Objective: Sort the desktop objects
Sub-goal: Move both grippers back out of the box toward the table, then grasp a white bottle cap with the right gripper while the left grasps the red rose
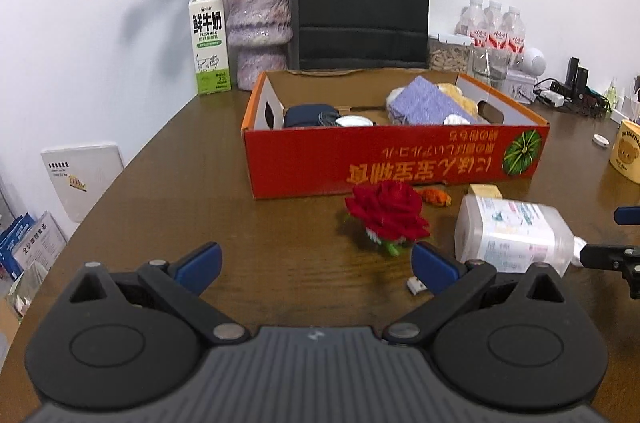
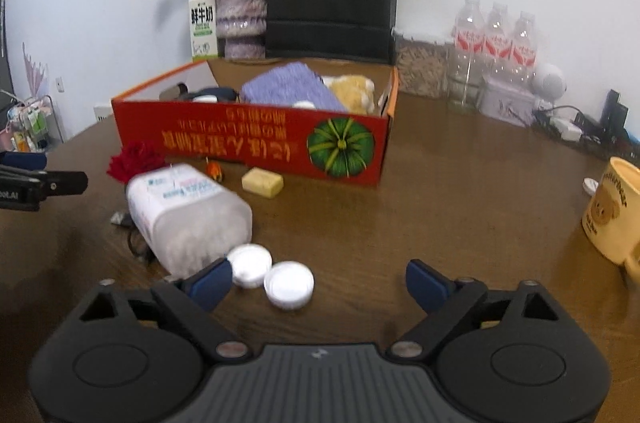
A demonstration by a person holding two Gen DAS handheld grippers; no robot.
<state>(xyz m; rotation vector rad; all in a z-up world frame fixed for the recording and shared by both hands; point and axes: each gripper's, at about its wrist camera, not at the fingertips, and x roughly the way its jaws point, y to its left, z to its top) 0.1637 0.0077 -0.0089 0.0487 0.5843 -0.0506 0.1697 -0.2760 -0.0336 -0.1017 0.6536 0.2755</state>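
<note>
A red cardboard box stands on the brown table, holding a purple cloth, a yellow plush and dark items. In front of it lie a red rose, a clear plastic jar on its side, a small orange toy, a yellow block and two white caps. My left gripper is open, just short of the rose. My right gripper is open with the caps between its fingers, untouched.
At the back stand a milk carton, a vase of dried roses, a black paper bag and water bottles. A yellow bear mug sits at the right. A small white plug lies near the left gripper.
</note>
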